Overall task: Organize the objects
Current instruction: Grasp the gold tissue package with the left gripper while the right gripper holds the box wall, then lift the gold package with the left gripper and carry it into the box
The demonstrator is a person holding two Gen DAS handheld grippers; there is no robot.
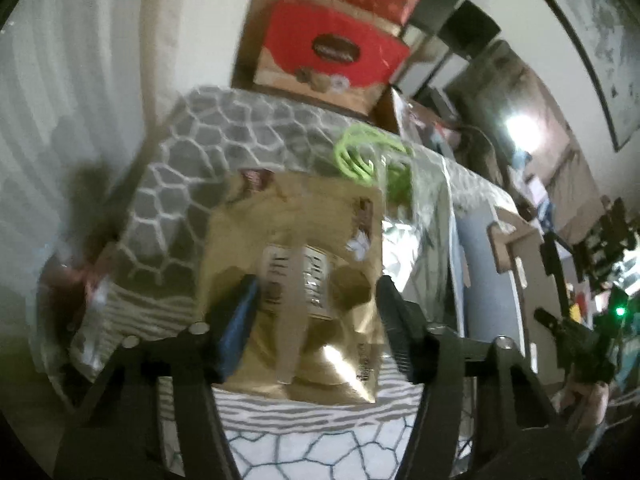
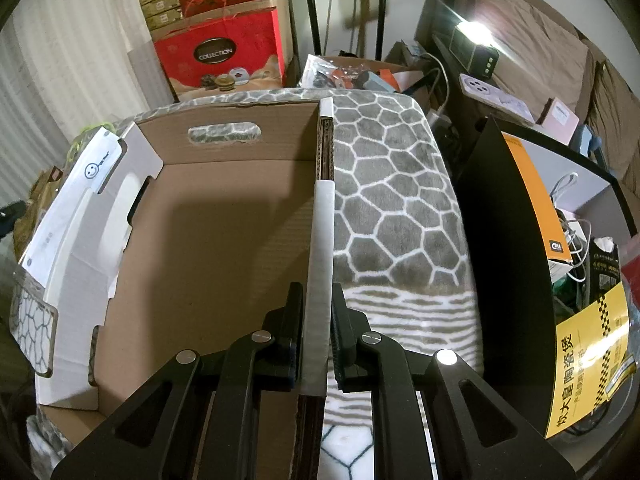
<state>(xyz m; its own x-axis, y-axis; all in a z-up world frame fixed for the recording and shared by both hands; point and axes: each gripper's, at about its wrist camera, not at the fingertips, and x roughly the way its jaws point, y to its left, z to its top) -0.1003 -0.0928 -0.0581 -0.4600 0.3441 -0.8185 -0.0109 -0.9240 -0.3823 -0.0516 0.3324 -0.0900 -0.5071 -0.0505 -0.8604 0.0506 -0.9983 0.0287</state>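
Gold snack pouch (image 1: pixel 296 280) lies on patterned blanket (image 1: pixel 208 140) straight ahead between left gripper (image 1: pixel 316 312) spread fingers, long axis running away. Right gripper (image 2: pixel 318 320) clamps cardboard box (image 2: pixel 208 232) right wall; box empty.

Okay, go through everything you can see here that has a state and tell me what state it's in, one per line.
Left gripper: open, straddling the gold bag, not clamped.
Gold bag: lying on the patterned blanket.
Right gripper: shut on the cardboard box wall.
Cardboard box: open on top, empty inside.
Green coil: loose beyond the bag.
Lamp: lit.
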